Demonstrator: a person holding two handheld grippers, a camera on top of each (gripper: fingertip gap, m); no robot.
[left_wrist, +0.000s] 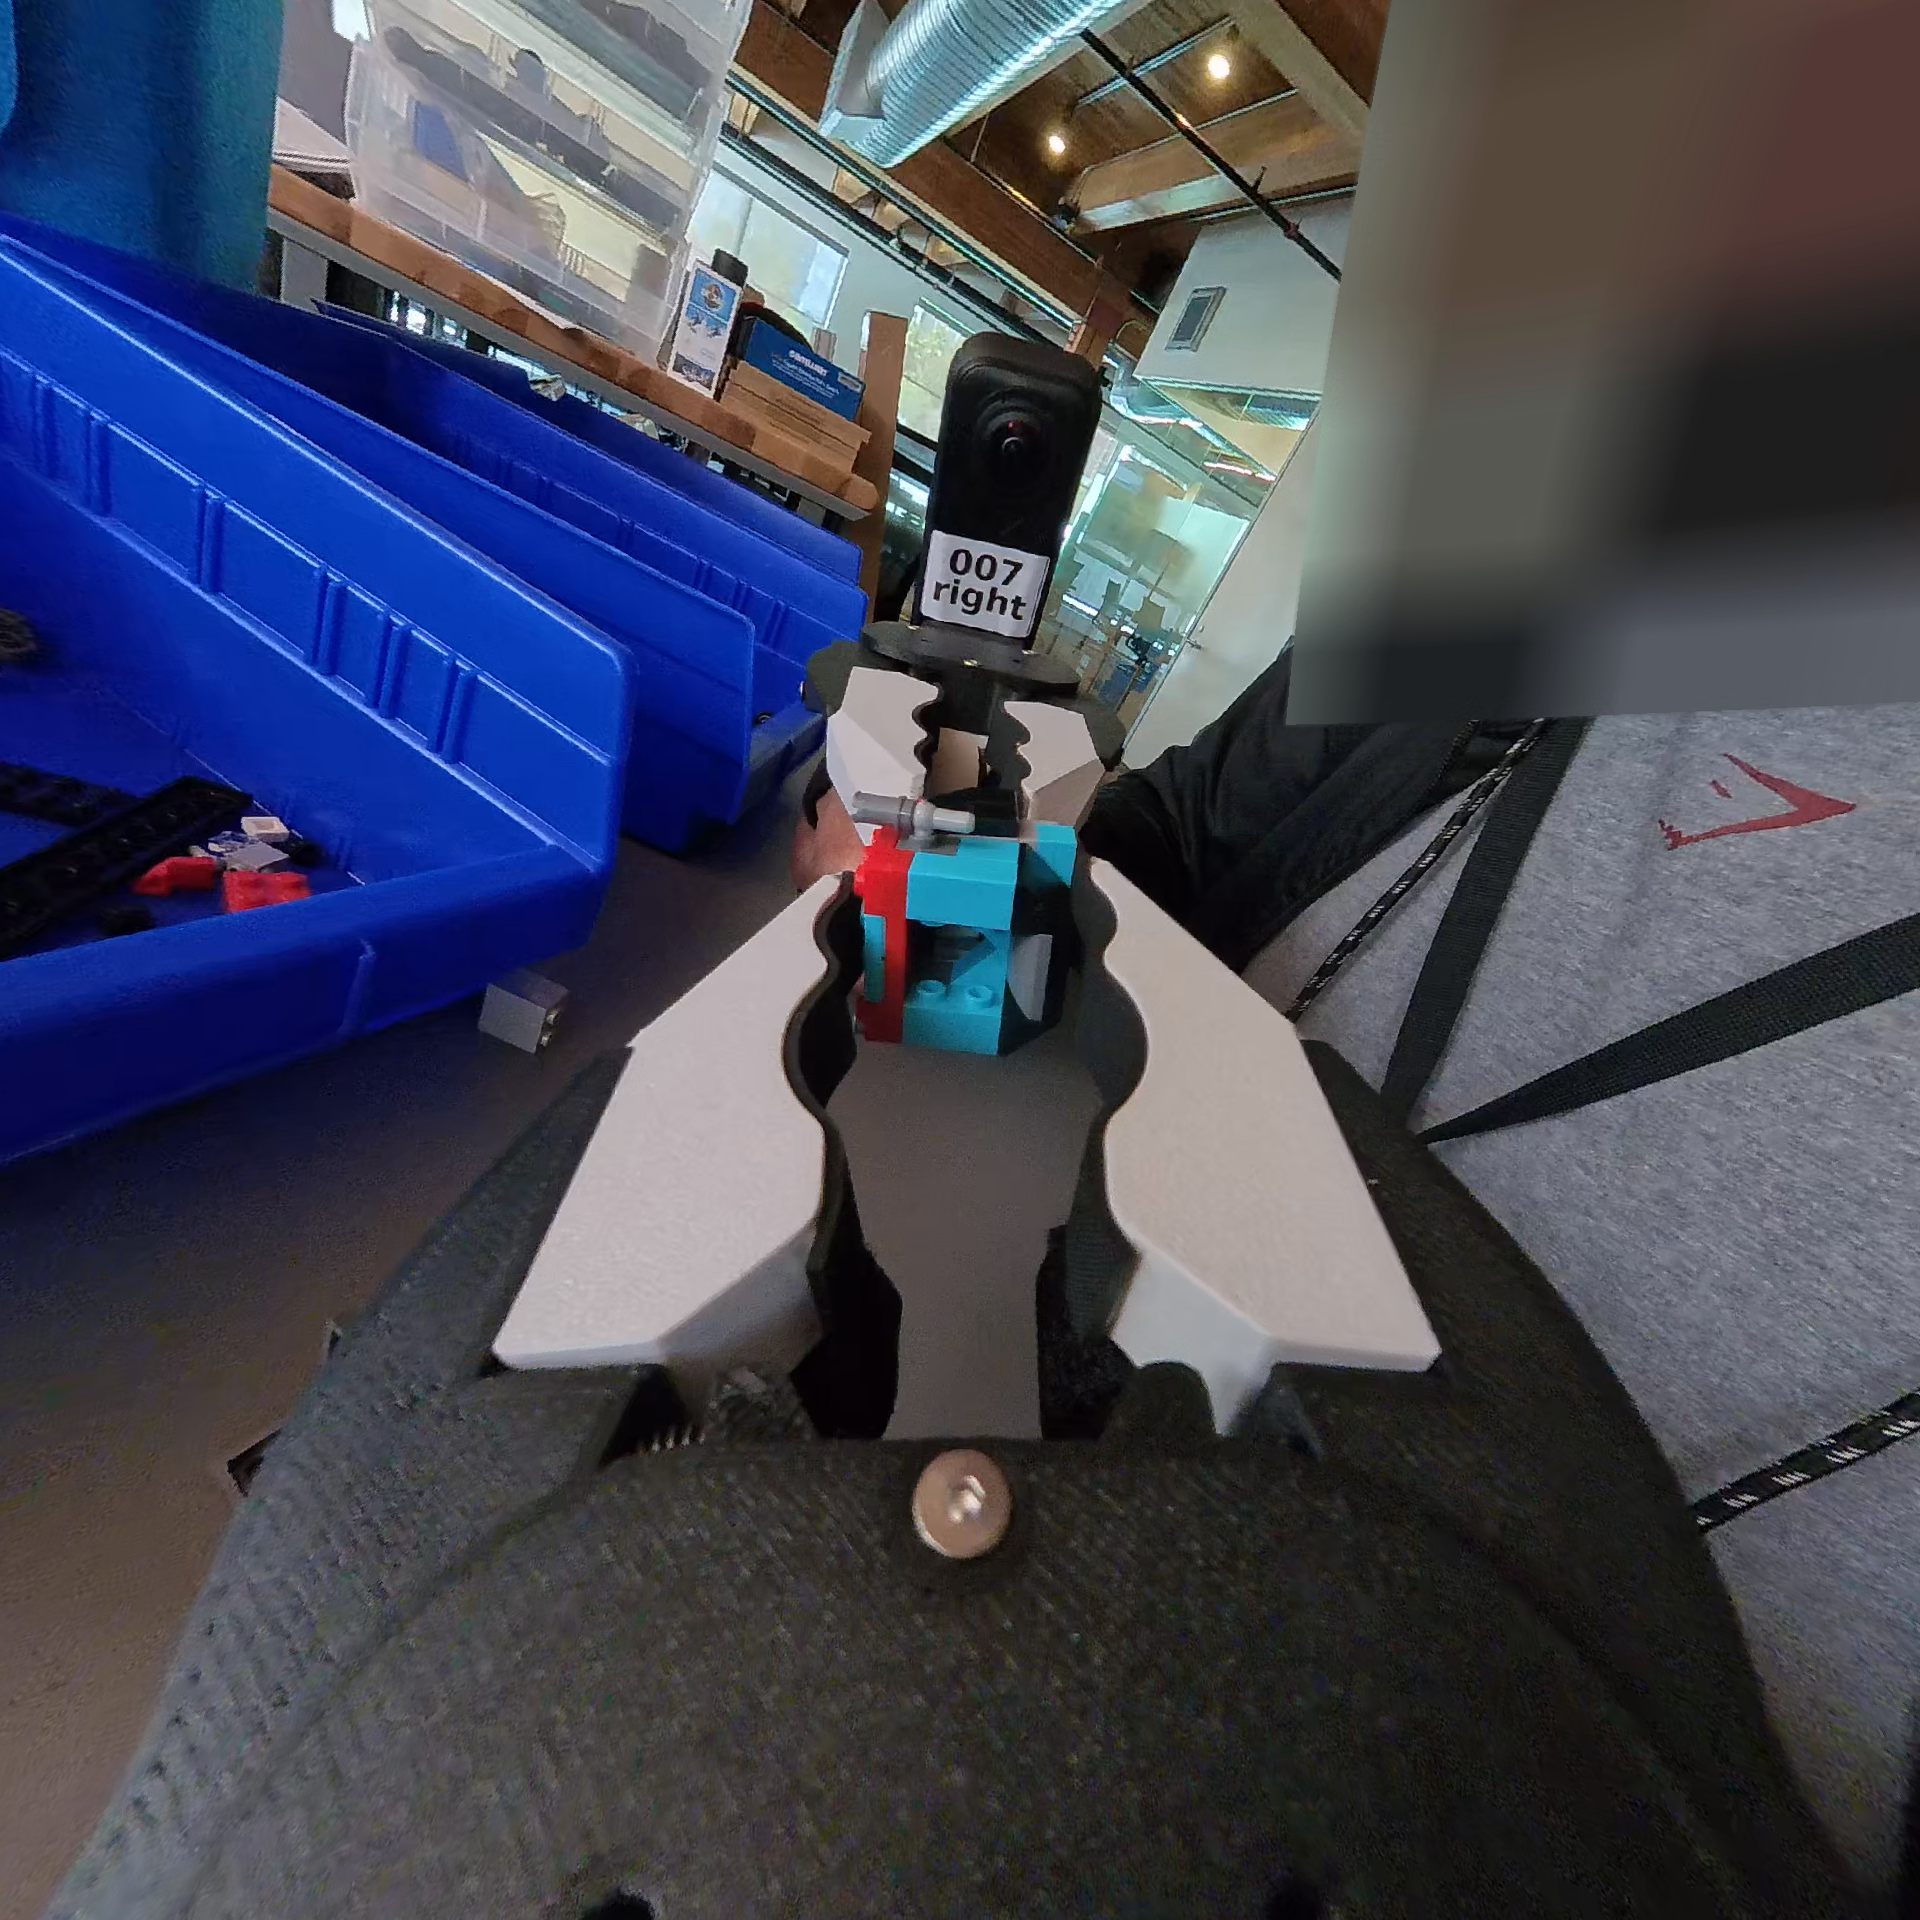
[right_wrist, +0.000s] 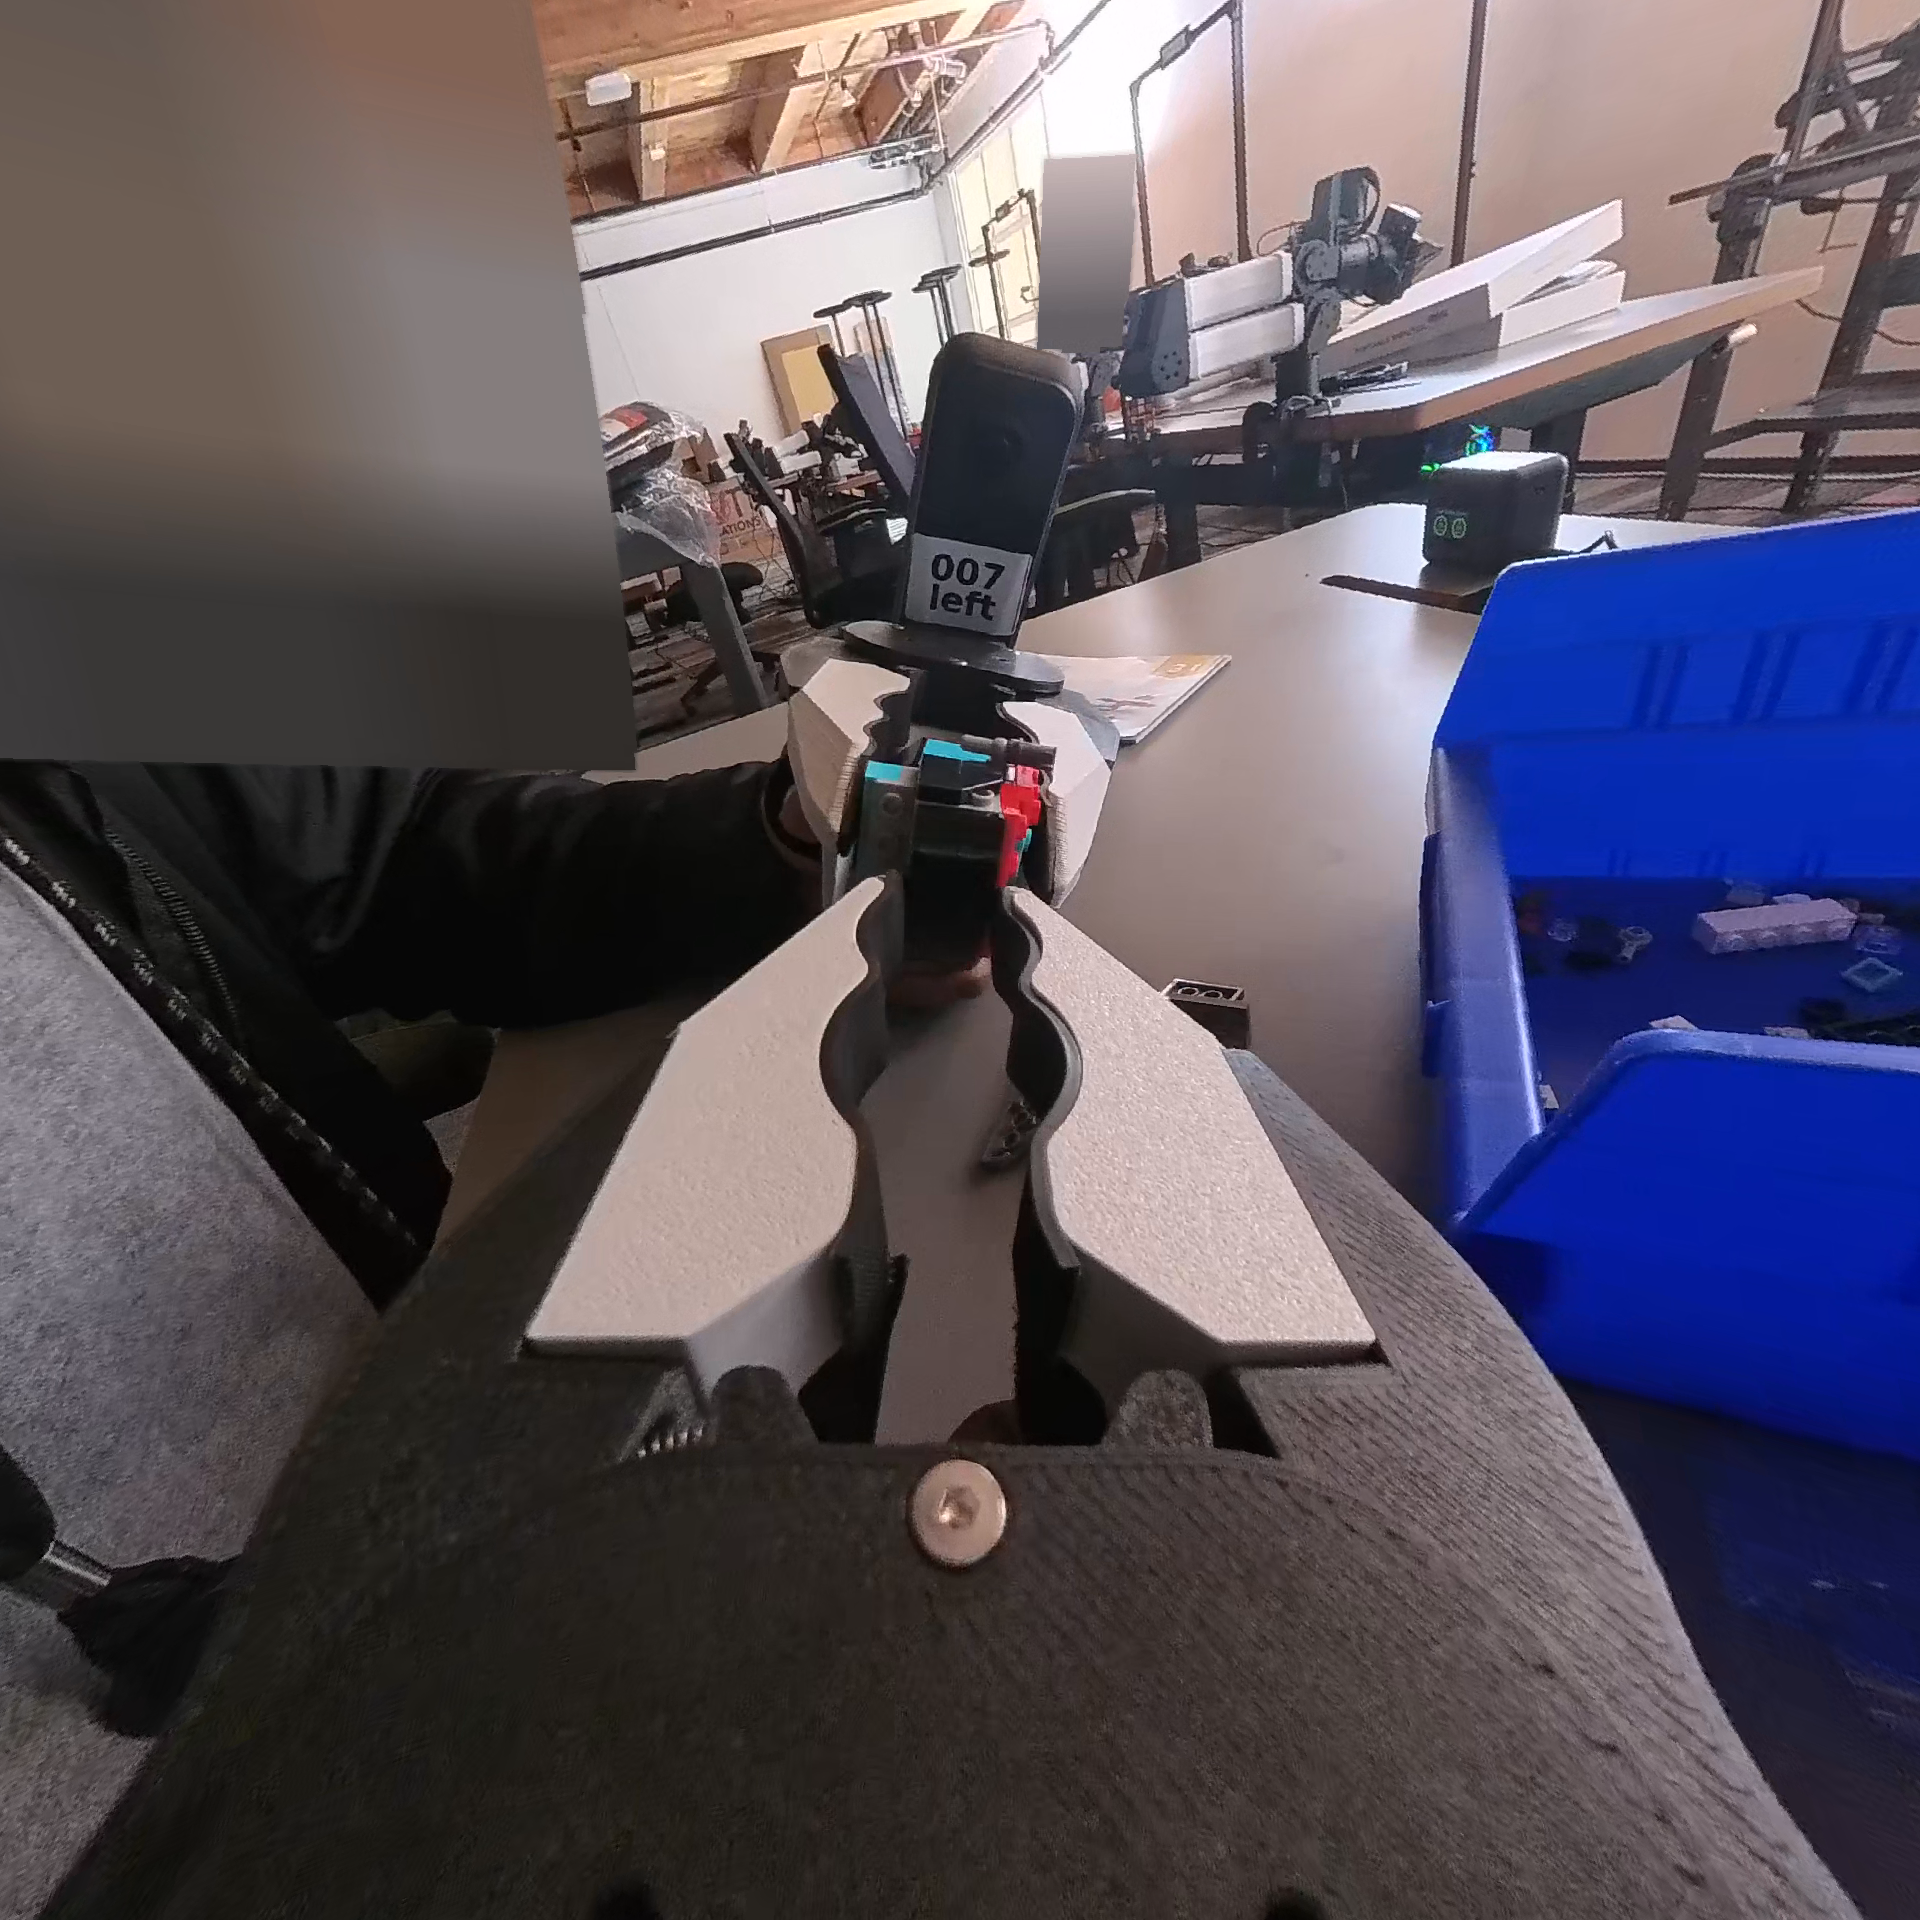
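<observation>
Robotics lab or workshop indicated: exposed timber ceiling with silver duct, robot arm mounted at far bench, blue parts bins of small bricks kept on grey worktable.

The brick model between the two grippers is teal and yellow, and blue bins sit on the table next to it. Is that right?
Not quite: the brick model is teal and red, not yellow; the left wrist view shows a red plate on its side. It does sit between the left gripper and the right gripper, with blue bins on the table beside it.
</observation>
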